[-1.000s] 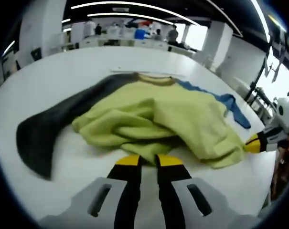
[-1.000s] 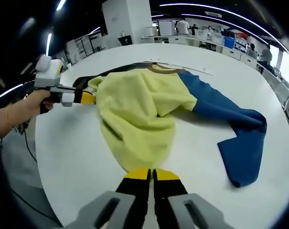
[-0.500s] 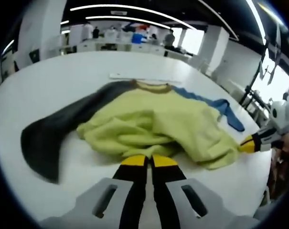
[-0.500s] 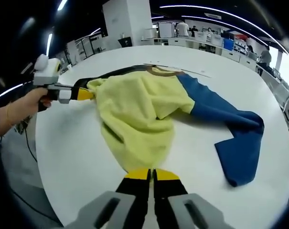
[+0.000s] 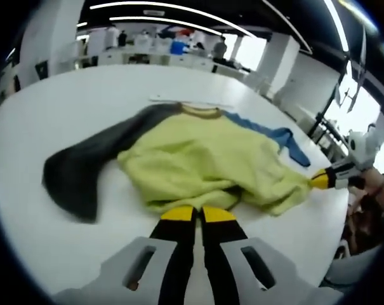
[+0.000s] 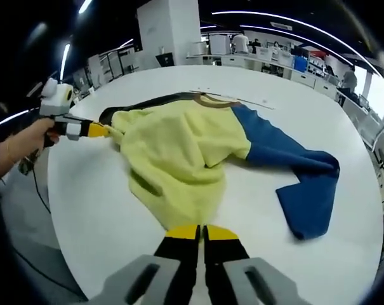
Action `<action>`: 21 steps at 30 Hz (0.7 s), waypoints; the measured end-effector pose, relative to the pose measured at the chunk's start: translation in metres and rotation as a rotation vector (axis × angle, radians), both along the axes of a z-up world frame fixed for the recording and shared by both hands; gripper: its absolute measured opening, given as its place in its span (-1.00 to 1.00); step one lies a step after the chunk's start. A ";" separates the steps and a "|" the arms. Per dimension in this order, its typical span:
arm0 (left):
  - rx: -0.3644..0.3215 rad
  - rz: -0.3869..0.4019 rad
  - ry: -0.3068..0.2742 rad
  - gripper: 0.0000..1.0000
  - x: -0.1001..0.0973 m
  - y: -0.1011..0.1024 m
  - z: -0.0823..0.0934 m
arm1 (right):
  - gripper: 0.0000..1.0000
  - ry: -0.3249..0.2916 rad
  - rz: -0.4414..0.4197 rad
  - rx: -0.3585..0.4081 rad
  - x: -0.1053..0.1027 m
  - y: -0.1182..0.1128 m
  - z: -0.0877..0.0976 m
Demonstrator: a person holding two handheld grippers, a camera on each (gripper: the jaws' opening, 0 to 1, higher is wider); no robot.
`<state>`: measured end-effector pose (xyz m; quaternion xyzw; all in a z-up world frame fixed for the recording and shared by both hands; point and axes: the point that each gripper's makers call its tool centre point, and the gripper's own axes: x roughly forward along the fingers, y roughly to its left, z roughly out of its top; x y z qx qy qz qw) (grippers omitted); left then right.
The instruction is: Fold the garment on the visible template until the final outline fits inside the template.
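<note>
garment (image 5: 204, 165) spread on the round white table (image 5: 65, 101), yellow-green body bunched in the middle, one dark grey sleeve (image 5: 84, 171) and one blue sleeve (image 6: 293, 171) trailing out to opposite sides, brown collar (image 6: 211, 98) at the far end.

your left gripper (image 5: 190, 215) comes in low, its yellow-tipped black jaws pressed together on the near hem of the yellow body, a fold of cloth pinched between the tips. in the right gripper view you see that same tool from the side (image 6: 99, 130), held level just above the table in your left hand (image 6: 23, 143), fingers wrapped around the handle, its tips touching the far left corner of the yellow cloth.

your right gripper (image 6: 201, 232) has its jaws closed on the near edge of the yellow body too. in the left gripper view it reaches in from the right (image 5: 318, 181), held in your right hand (image 5: 369, 184), yellow tips at the right corner of the cloth.

the left gripper view gives you the grey sleeve in full, lying to the left of the body with its cuff end near you, while the blue sleeve shows as a thin strip beyond the yellow. the right gripper view reverses that: the blue sleeve lies wide open on the right, bent back toward you at its end, and the grey one is a dark sliver behind the yellow.

a pale thin strip (image 5: 192, 101) lies on the table just beyond the collar. no writing or label is readable on the cloth or the tools. desks and people stand far off in the room.
</note>
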<state>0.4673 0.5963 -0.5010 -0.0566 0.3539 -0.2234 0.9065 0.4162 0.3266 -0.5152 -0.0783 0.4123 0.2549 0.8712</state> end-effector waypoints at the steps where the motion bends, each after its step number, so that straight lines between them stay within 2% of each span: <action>1: 0.005 -0.009 0.000 -1.00 -0.003 0.000 0.002 | -1.00 -0.002 0.004 -0.002 0.001 -0.001 -0.001; 8: 0.013 -0.025 0.007 -1.00 -0.019 0.004 0.008 | -1.00 0.010 0.016 0.024 -0.009 0.002 0.001; 13: 0.052 -0.042 0.020 -1.00 -0.030 0.014 0.004 | -1.00 0.019 0.026 0.027 -0.022 0.003 0.005; 15: 0.060 -0.047 0.026 -1.00 -0.040 0.013 0.006 | -1.00 0.018 0.026 0.025 -0.025 0.002 0.005; 21: 0.069 -0.047 0.053 -1.00 -0.049 0.030 -0.001 | -1.00 0.017 0.000 0.032 -0.033 -0.003 0.003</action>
